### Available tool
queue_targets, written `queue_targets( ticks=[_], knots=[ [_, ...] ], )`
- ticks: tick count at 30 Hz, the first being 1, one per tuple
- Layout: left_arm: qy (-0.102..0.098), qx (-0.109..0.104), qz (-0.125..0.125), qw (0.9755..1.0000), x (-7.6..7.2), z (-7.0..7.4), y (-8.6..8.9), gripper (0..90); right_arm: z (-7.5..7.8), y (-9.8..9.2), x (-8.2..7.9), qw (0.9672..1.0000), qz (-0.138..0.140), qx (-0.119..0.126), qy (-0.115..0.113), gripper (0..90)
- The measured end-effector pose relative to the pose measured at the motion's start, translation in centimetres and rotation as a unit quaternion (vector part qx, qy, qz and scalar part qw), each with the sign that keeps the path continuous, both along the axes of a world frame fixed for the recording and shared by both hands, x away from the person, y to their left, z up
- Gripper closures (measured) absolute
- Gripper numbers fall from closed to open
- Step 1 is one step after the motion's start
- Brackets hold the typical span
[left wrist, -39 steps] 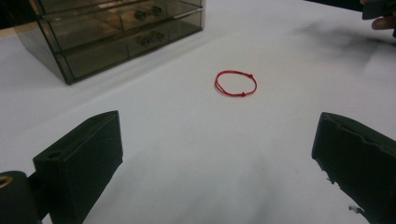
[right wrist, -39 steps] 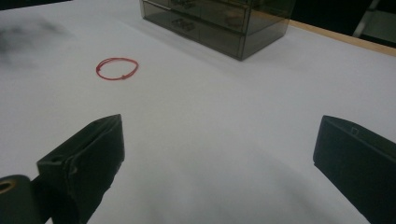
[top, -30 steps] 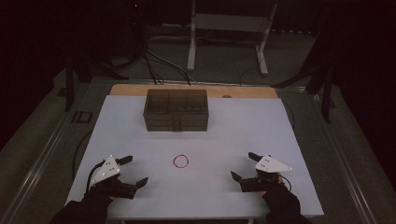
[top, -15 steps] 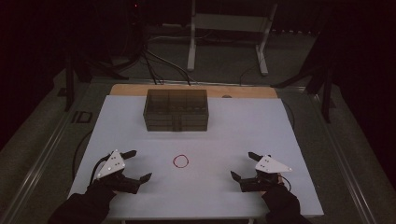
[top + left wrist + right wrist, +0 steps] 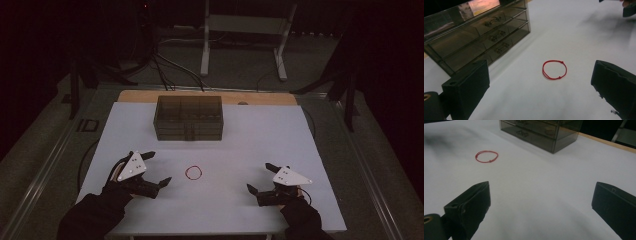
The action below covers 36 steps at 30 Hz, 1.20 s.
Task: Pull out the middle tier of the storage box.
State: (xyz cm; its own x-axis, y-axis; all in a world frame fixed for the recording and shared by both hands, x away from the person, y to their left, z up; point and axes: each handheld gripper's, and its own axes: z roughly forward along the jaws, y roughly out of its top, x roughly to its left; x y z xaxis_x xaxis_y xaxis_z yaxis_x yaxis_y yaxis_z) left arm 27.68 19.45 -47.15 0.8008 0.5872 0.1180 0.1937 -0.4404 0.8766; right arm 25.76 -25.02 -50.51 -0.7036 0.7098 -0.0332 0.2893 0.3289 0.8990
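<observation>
Bare white table around the red loop, drawer chest blocking the far side

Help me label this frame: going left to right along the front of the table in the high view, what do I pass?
left gripper, jaws apart → red string loop lying flat on the white table → right gripper, jaws apart.

A white table with a wooden strip along its far edge carries two things. A smoky clear drawer box stands at twelve o'clock, its drawers shut. A red string loop lies flat near the centre, toward six o'clock, well apart from the box.
</observation>
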Motion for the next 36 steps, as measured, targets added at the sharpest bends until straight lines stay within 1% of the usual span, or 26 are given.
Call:
queue_targets(
  ticks=[4,7,10,14,19,22,24,26,28,31,32,34,36],
  knots=[
    [-0.003,0.013,-0.005,0.9999,0.4,0.1,-0.4,3.5,0.1,0.0,0.0,1.0,0.001,0.001,-0.001,2.3],
    [-0.005,0.014,-0.005,0.9999,0.8,0.2,-0.5,3.5,0.0,0.0,0.0,1.0,0.001,0.002,0.001,2.3],
    [-0.008,0.023,-0.009,0.9997,1.2,0.4,-0.7,3.5,0.1,0.0,0.0,1.0,0.001,0.001,0.0,2.3],
    [-0.011,0.027,-0.005,0.9996,1.8,0.6,-1.1,3.4,0.1,0.0,0.0,1.0,0.002,0.003,0.0,2.3],
    [-0.013,0.045,-0.003,0.9989,2.5,0.7,-1.5,3.5,0.1,0.0,0.0,1.0,0.003,0.003,0.001,2.3],
    [-0.017,0.064,-0.001,0.9978,2.8,0.6,-1.8,3.5,0.1,0.0,0.0,1.0,0.003,0.003,0.0,2.3],
    [-0.016,0.078,-0.003,0.9968,3.0,0.6,-2.1,3.5,0.0,0.0,0.0,1.0,0.003,0.004,0.003,2.3],
    [-0.02,0.091,0.0,0.9956,3.2,0.5,-2.2,3.5,0.1,0.0,0.0,1.0,0.003,0.004,0.001,2.3],
    [-0.019,0.095,0.0,0.9954,3.4,0.5,-2.3,3.5,0.0,0.0,0.0,1.0,0.004,0.002,0.001,2.3],
    [-0.017,0.096,0.007,0.9952,3.8,0.4,-2.7,3.5,0.0,0.1,0.0,1.0,0.004,0.004,0.003,2.3],
    [-0.018,0.099,0.008,0.9948,3.9,0.4,-2.8,3.5,0.1,0.1,0.0,1.0,0.004,0.004,0.001,2.3],
    [-0.024,0.113,0.012,0.9933,4.1,0.3,-3.1,3.5,0.0,0.1,0.0,1.0,0.005,0.002,0.002,2.3],
    [-0.032,0.125,0.009,0.9916,4.2,0.1,-3.5,3.5,0.0,0.0,0.1,1.0,0.004,0.004,0.003,2.3]
  ],
)
